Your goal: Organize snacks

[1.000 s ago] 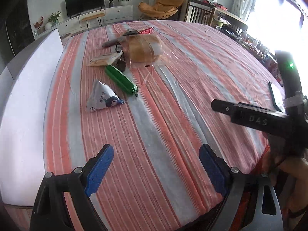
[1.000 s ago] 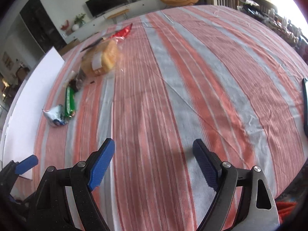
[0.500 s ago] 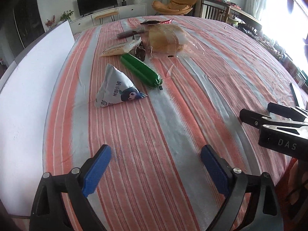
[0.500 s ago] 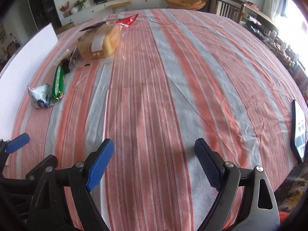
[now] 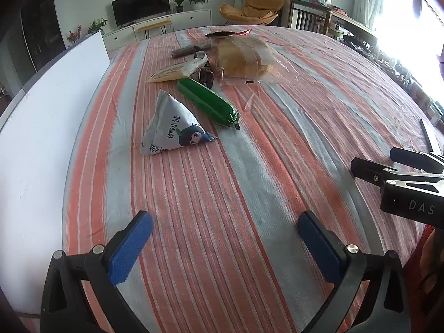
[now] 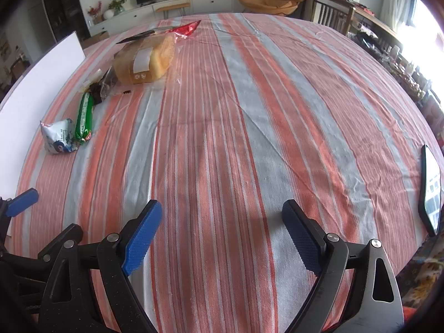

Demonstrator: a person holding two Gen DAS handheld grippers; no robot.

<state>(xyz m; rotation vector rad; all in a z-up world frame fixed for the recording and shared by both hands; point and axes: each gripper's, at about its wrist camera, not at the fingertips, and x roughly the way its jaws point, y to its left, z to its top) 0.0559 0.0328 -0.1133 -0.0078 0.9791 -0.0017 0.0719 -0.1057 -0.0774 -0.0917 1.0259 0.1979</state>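
Several snacks lie in a loose row on the striped tablecloth [image 5: 249, 166]: a white triangular packet [image 5: 173, 127], a green sausage-shaped pack [image 5: 206, 102], a tan flat packet [image 5: 177, 69], a bagged bread loaf [image 5: 244, 58] and a red wrapper [image 6: 186, 29]. My left gripper [image 5: 224, 219] hangs open over bare cloth, well short of the white packet. My right gripper [image 6: 222, 208] is off to its right over bare cloth; its jaws are opening with nothing between them. In the right wrist view the white packet [image 6: 58, 136] and the green pack [image 6: 84, 116] lie far left.
A white board [image 5: 41, 127] runs along the table's left edge. A phone [image 6: 431, 191] lies near the right edge. The right gripper's black body [image 5: 402, 177] shows at the right of the left wrist view. Chairs and a TV cabinet stand beyond the table.
The left gripper has dropped toward the table and the snacks now look closer. Both sets of jaws have spread a little wider. The right gripper has tilted lower in the left wrist view.
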